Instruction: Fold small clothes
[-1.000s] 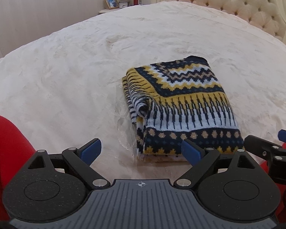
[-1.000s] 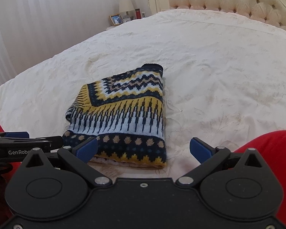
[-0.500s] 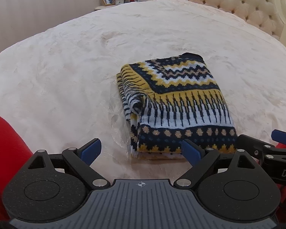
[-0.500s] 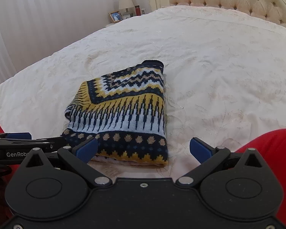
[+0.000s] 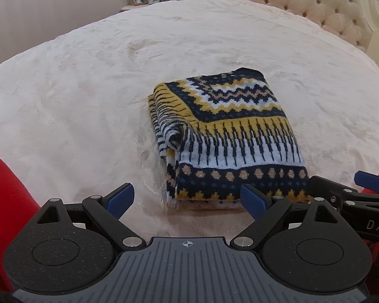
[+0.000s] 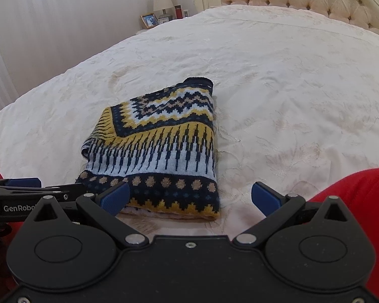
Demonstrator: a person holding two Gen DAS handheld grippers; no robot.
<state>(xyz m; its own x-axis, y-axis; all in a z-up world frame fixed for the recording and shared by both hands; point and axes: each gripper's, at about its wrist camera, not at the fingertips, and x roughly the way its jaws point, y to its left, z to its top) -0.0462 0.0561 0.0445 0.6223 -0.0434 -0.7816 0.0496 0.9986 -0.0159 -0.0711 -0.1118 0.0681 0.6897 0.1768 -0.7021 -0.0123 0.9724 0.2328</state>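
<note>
A patterned knit sweater in navy, yellow and pale blue lies folded into a thick rectangle on the cream bedspread. It also shows in the right wrist view as the same folded sweater. My left gripper hovers just short of the sweater's near edge, open, with nothing between its blue pads. My right gripper is likewise open and empty at the near right corner. Each gripper appears at the edge of the other's view: right gripper, left gripper.
A tufted cream headboard stands at the far right of the bed. A nightstand with a lamp, a picture frame and a red bottle sits beyond the far edge. Red sleeves flank both grippers.
The sweater sits slightly higher in the left wrist view than a second ago, a small tilt of the view. Both grippers stay open and in place; the sweater itself has not moved.
</note>
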